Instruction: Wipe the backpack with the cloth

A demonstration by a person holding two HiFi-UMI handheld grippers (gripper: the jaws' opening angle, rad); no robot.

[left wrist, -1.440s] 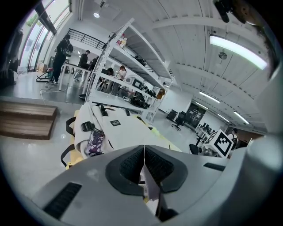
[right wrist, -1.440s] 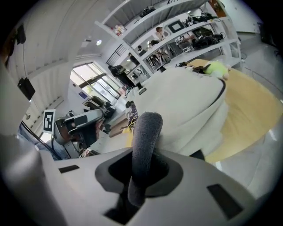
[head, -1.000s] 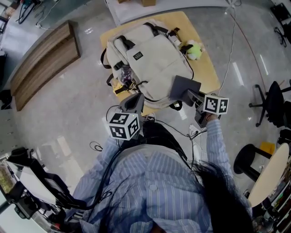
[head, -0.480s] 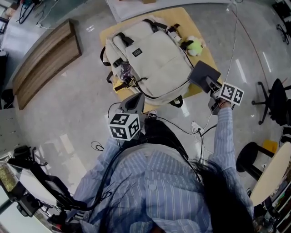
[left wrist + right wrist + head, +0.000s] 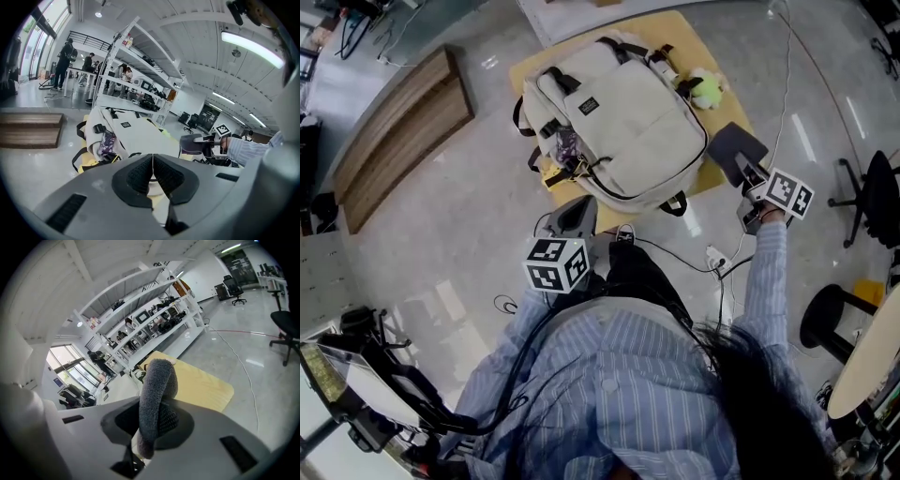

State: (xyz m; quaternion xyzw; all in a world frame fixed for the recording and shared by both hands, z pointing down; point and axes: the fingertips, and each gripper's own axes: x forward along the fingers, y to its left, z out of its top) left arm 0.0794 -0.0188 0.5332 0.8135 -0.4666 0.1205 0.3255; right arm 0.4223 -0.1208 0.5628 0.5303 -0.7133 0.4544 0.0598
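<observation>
Our left tongs (image 5: pixel 153 169), nearest us, are pressed together on nothing, short of the counter (image 5: pixel 206 385), while our right tongs (image 5: pixel 157 420) pinch the grey cloth (image 5: pixel 736 150) by one edge over the counter's right side. We judge the cloth light, soft and floppy, best worked close to the pinch. Farther off, the cream backpack (image 5: pixel 623 117) lies flat across the counter, apart from the cloth; its fabric should give and slide under a stroke, so we would steady it by a strap.

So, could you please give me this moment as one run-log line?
right gripper: shut on cloth, held right of backpack | left gripper: shut, empty | cloth-backpack contact: none seen
</observation>
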